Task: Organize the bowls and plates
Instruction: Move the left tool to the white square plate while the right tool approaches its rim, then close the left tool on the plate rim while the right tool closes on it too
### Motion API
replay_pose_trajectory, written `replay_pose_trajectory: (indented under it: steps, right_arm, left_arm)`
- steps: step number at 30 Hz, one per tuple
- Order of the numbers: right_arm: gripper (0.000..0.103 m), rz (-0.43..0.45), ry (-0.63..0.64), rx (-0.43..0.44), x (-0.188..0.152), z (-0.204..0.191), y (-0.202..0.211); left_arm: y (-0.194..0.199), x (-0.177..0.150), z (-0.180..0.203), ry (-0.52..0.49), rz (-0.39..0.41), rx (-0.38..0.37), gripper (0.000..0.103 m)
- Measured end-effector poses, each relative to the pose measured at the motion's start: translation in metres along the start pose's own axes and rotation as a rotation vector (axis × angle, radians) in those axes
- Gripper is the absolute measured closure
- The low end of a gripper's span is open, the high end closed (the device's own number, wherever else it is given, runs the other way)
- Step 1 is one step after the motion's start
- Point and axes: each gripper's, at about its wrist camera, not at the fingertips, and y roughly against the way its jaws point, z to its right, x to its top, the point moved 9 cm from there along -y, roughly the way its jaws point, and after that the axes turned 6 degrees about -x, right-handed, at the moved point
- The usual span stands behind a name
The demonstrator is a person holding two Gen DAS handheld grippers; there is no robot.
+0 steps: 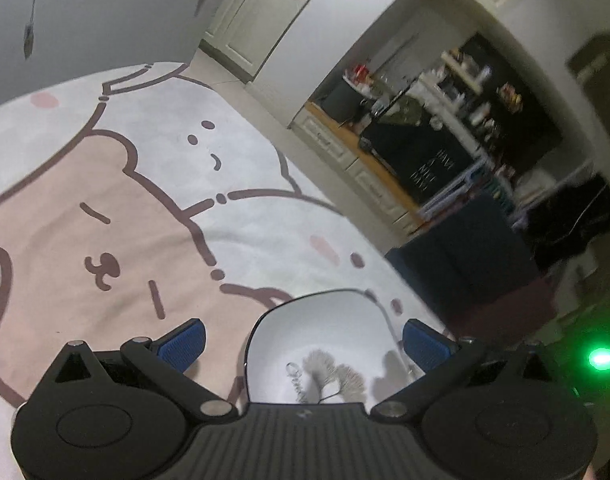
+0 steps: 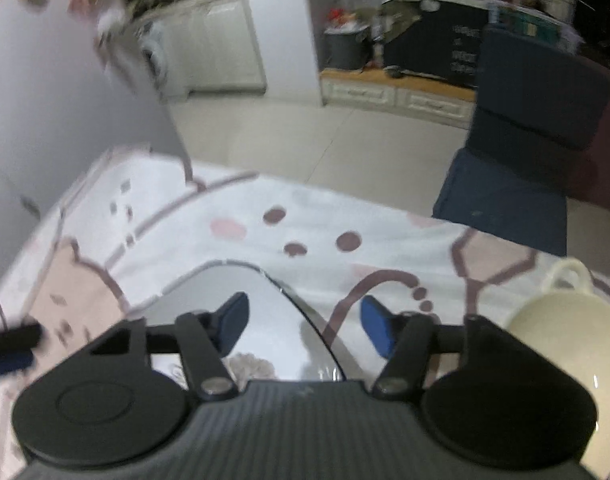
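Note:
A white plate (image 1: pixel 325 332) with a dark rim and a grey plant print lies on the cartoon-print cloth (image 1: pixel 105 200). My left gripper (image 1: pixel 304 343) hangs just over it, open, with a blue pad on each side of the plate's far part. In the right wrist view, the plate's (image 2: pixel 229 280) right rim runs between the fingers of my right gripper (image 2: pixel 307 325). The left pad is over the plate and the right pad is over the cloth (image 2: pixel 345 208). The pads stand apart and do not press on the rim. A cream bowl (image 2: pixel 565 332) with a loop handle sits to the right.
The cloth-covered table ends a short way beyond the plate. A dark blue chair (image 2: pixel 525 140) stands past its far right edge, and a pale wall panel (image 2: pixel 65 100) rises at the left. A blurred black and blue shape (image 2: pixel 9 348) shows at the left edge.

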Motion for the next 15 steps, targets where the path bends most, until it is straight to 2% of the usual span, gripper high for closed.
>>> replay_pose_trajectory:
  steps: [2, 6, 8, 10, 13, 15]
  right_arm:
    - [0.049, -0.030, 0.047, -0.024, 0.001, -0.009, -0.016]
    - [0.055, -0.082, 0.109, -0.051, 0.001, -0.013, -0.040]
    - [0.066, -0.117, 0.126, -0.061, -0.001, -0.013, -0.050]
    - [0.077, -0.134, 0.108, -0.031, -0.002, -0.016, -0.057]
    - [0.081, -0.109, 0.093, -0.040, -0.002, -0.017, -0.056]
    - [0.087, -0.090, 0.031, -0.026, -0.002, -0.011, -0.052]
  left_arm:
    - [0.002, 0.003, -0.004, 0.038, 0.017, -0.034, 0.000]
    - [-0.001, 0.008, -0.005, 0.075, 0.027, -0.079, 0.000]
    - [-0.003, 0.009, -0.002, 0.040, 0.020, -0.083, 0.000]
    - [-0.006, 0.008, 0.001, -0.005, 0.015, -0.081, 0.000]
    - [-0.009, 0.004, 0.004, -0.059, 0.006, -0.072, 0.000]
    - [-0.012, 0.003, 0.006, -0.105, -0.024, -0.070, 0.000]
